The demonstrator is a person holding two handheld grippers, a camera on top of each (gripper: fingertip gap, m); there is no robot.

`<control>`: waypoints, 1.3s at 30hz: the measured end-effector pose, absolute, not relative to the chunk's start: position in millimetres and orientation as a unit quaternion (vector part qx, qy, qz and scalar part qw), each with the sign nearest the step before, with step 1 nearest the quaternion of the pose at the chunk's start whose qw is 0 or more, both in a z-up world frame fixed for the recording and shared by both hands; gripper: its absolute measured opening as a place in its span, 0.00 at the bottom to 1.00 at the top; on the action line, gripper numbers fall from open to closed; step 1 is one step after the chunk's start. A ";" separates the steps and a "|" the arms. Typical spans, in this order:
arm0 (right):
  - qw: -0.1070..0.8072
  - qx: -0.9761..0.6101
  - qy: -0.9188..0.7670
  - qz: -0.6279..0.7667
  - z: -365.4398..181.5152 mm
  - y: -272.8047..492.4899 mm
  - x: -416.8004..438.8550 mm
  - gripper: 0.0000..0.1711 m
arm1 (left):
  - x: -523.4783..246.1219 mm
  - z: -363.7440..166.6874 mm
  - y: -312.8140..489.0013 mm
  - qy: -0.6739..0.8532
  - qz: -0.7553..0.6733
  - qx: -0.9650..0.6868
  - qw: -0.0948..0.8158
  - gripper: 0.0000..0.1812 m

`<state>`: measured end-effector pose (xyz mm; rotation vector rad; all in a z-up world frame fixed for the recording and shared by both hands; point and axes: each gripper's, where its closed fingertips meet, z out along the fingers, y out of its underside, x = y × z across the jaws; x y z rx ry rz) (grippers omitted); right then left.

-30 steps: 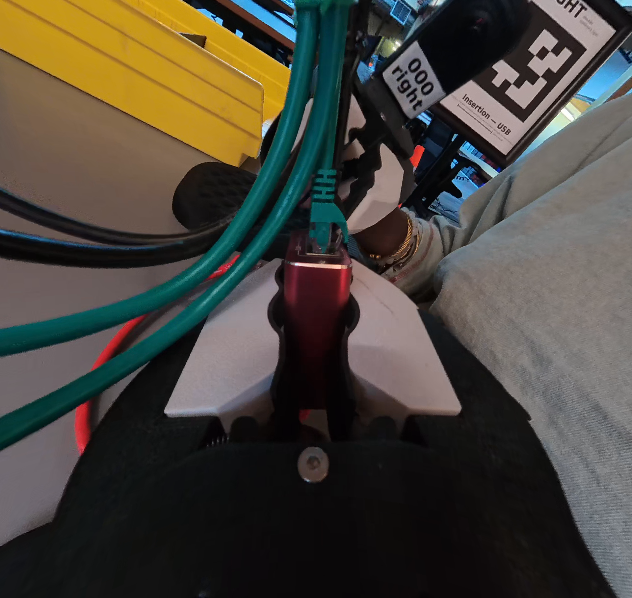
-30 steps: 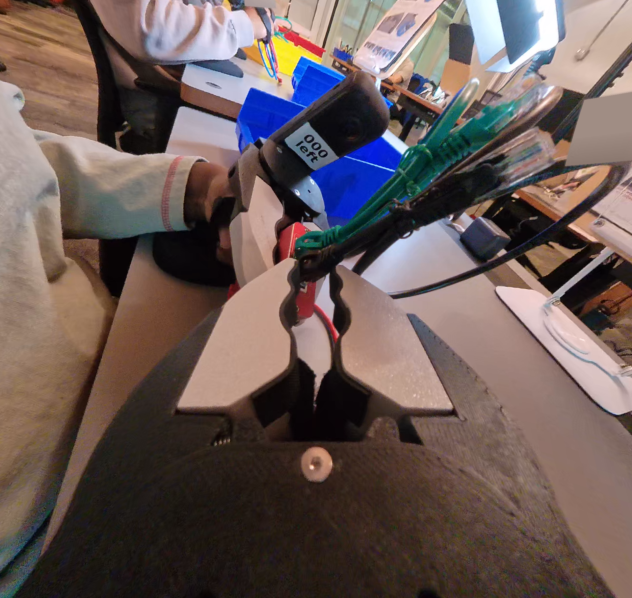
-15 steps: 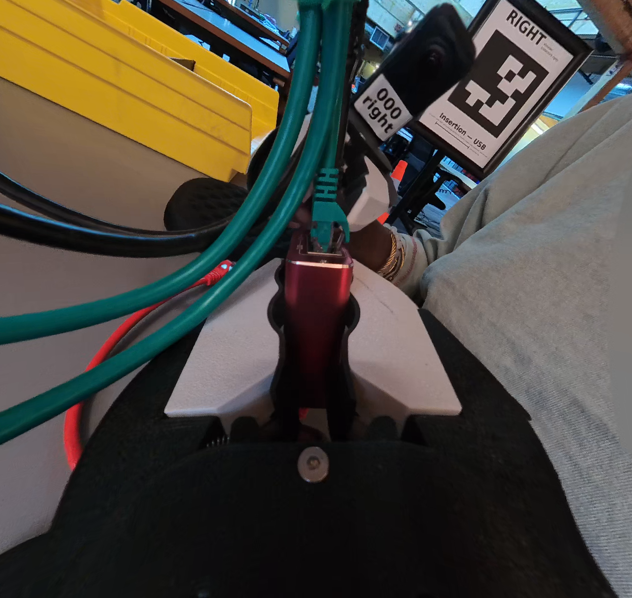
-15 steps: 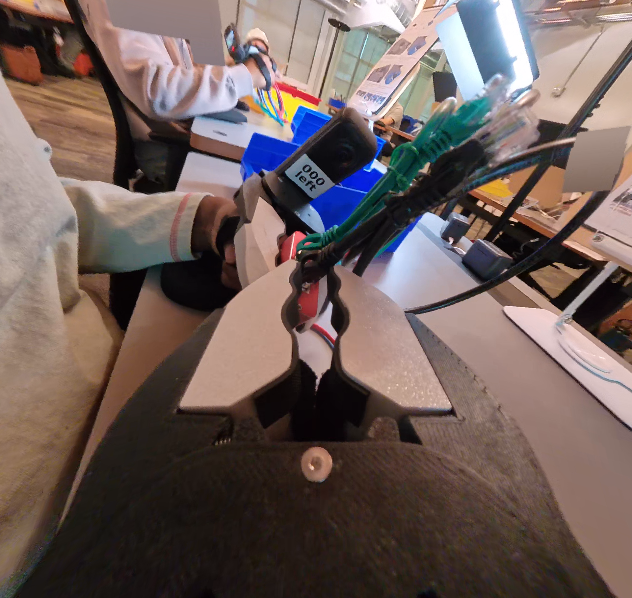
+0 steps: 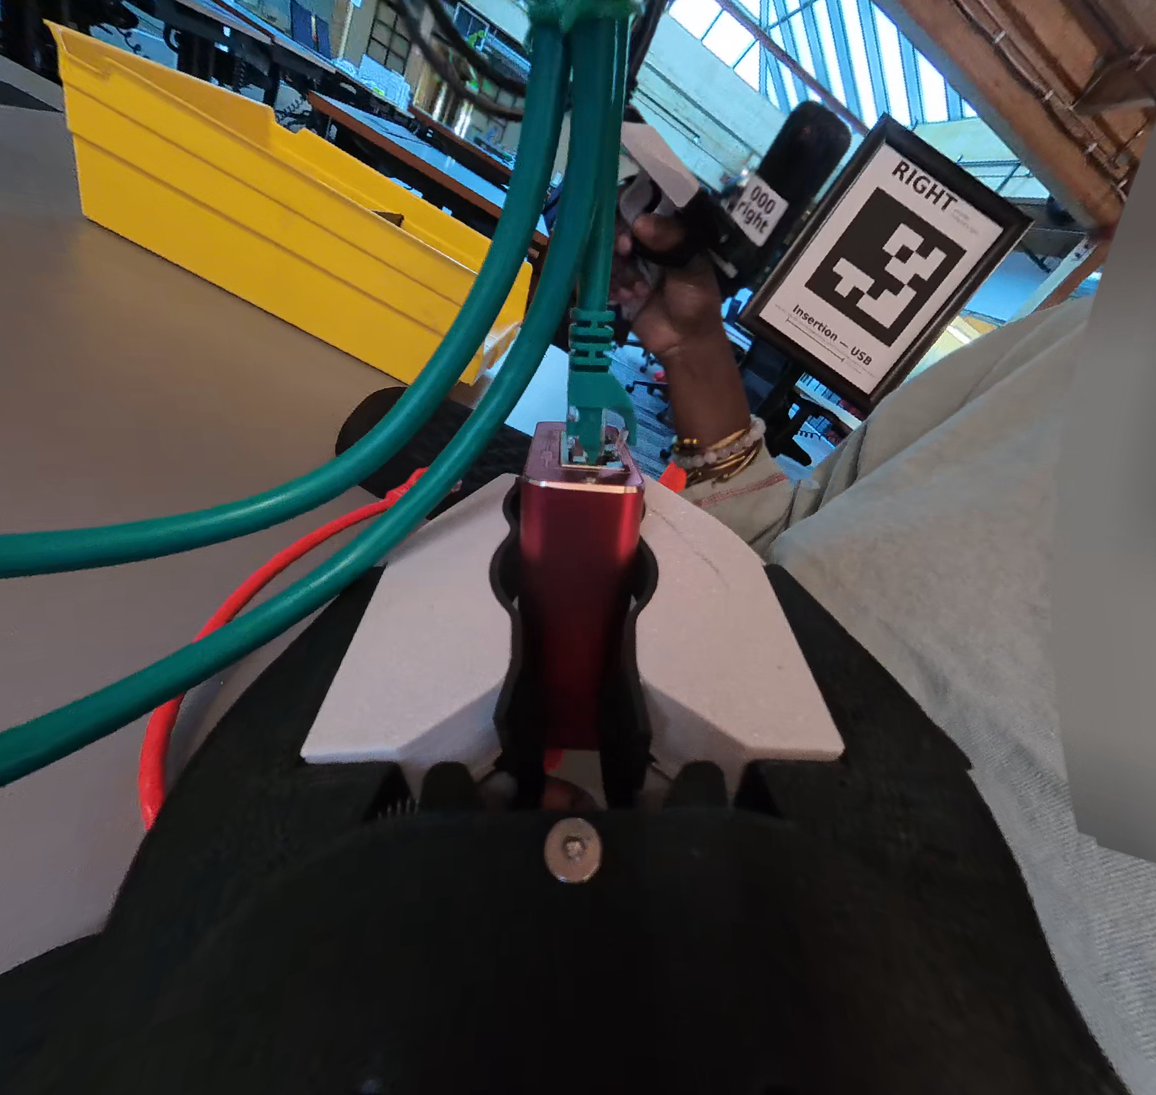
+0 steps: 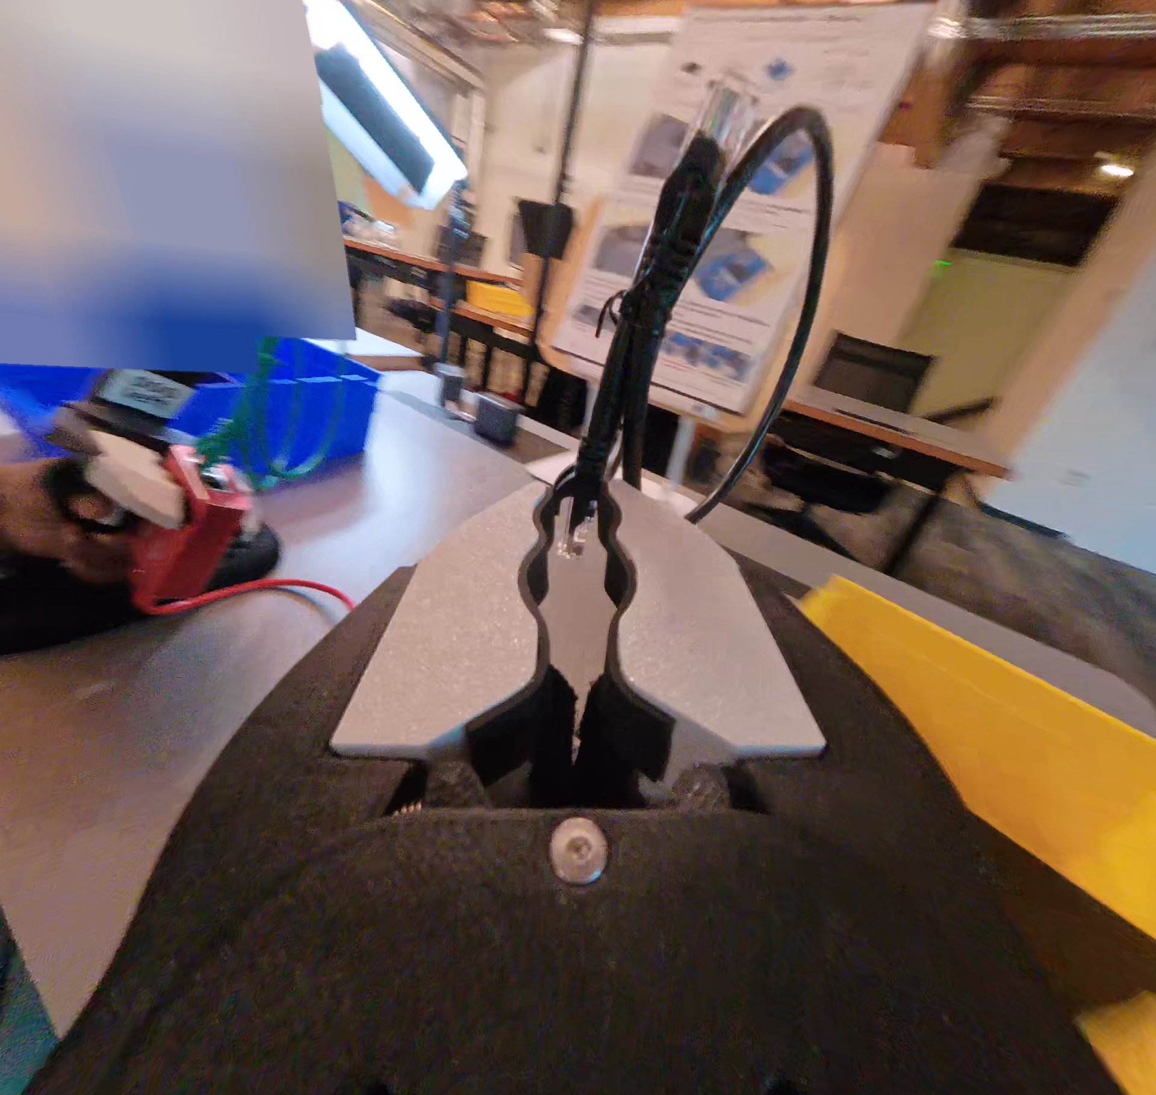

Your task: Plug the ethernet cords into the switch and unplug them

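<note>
My left gripper [image 5: 578, 502] is shut on the red switch [image 5: 578, 595] and holds it upright. A green ethernet plug [image 5: 594, 389] sits in the switch's top port, and its green cords [image 5: 388, 458] loop away to the left. My right gripper [image 6: 577, 502] is shut on a black ethernet cord [image 6: 663, 264] at its clear plug [image 6: 572, 530]; the tied bundle rises above the fingertips. In the right wrist view the red switch [image 6: 187, 539] shows far left in the left gripper, well apart. The right gripper [image 5: 719, 214] shows behind the green cords.
A yellow bin [image 5: 250, 239] stands on the grey table [image 5: 125, 408] at back left, and shows at right in the right wrist view [image 6: 1001, 721]. A red cable [image 5: 187, 658] trails from the switch. A framed marker sign [image 5: 876, 264] and a blue bin [image 6: 300, 408] stand behind. My right fingertips sit around 25 cm from my left ones.
My right gripper has pulled away from the switch with the black cord and swung right. The green plug stays in the switch. The left gripper has tilted up a little.
</note>
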<state>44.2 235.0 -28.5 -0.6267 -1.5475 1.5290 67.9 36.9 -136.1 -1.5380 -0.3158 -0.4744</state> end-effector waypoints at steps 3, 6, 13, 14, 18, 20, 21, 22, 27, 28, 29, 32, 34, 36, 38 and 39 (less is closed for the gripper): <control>0.485 -0.340 -0.625 0.509 -36.8 291.0 48.5 0.08 | 69.7 -137.9 38.4 -0.137 -0.212 -0.692 0.676 0.16; 0.511 -0.440 -0.639 0.369 -62.5 344.0 54.2 0.08 | 69.8 -138.2 38.7 -0.136 -0.213 -0.693 0.675 0.16; 0.422 -0.525 -0.697 0.244 -132.2 361.0 39.0 0.08 | 70.4 -137.9 38.3 -0.134 -0.214 -0.693 0.676 0.16; 0.415 -0.511 -0.709 0.254 -139.9 353.3 31.3 0.08 | 70.4 -137.9 38.3 -0.134 -0.215 -0.693 0.675 0.16; 0.359 -0.495 -0.700 0.370 -153.9 326.4 13.1 0.13 | 70.1 -137.5 37.7 -0.135 -0.216 -0.691 0.677 0.16; 0.337 -0.499 -0.676 0.425 -149.7 324.6 13.4 0.14 | 70.0 -137.5 37.8 -0.135 -0.216 -0.691 0.677 0.16; 0.326 -0.498 -0.670 0.443 -148.0 324.5 15.4 0.15 | 70.2 -137.6 37.9 -0.134 -0.216 -0.691 0.677 0.16; 0.319 -0.497 -0.666 0.456 -145.4 325.0 17.9 0.16 | 70.3 -137.8 38.0 -0.134 -0.216 -0.692 0.676 0.16; 0.307 -0.411 -0.639 0.574 -97.7 291.4 29.6 0.16 | 70.5 -138.6 38.7 -0.134 -0.216 -0.694 0.674 0.16; 0.287 -0.375 -0.639 0.607 -86.7 272.0 33.3 0.16 | 70.4 -138.8 38.7 -0.134 -0.216 -0.694 0.673 0.16; 0.261 -0.339 -0.639 0.639 -77.0 249.8 37.1 0.16 | 70.4 -138.8 38.7 -0.134 -0.216 -0.694 0.674 0.16; 0.145 -0.235 -0.647 0.711 -62.1 171.1 50.3 0.16 | 70.6 -139.4 39.1 -0.134 -0.215 -0.696 0.672 0.16; 0.048 -0.184 -0.662 0.725 -68.4 117.0 60.4 0.17 | 71.2 -140.2 39.7 -0.132 -0.214 -0.699 0.670 0.16; -0.023 -0.152 -0.682 0.715 -83.6 72.9 67.0 0.21 | 72.0 -141.2 40.4 -0.130 -0.213 -0.702 0.667 0.16; -0.059 -0.144 -0.691 0.706 -96.1 43.4 66.4 0.22 | 73.4 -142.2 41.1 -0.126 -0.212 -0.706 0.664 0.16; -0.072 -0.142 -0.689 0.707 -99.2 33.0 65.2 0.22 | 74.1 -142.7 41.4 -0.124 -0.210 -0.708 0.663 0.16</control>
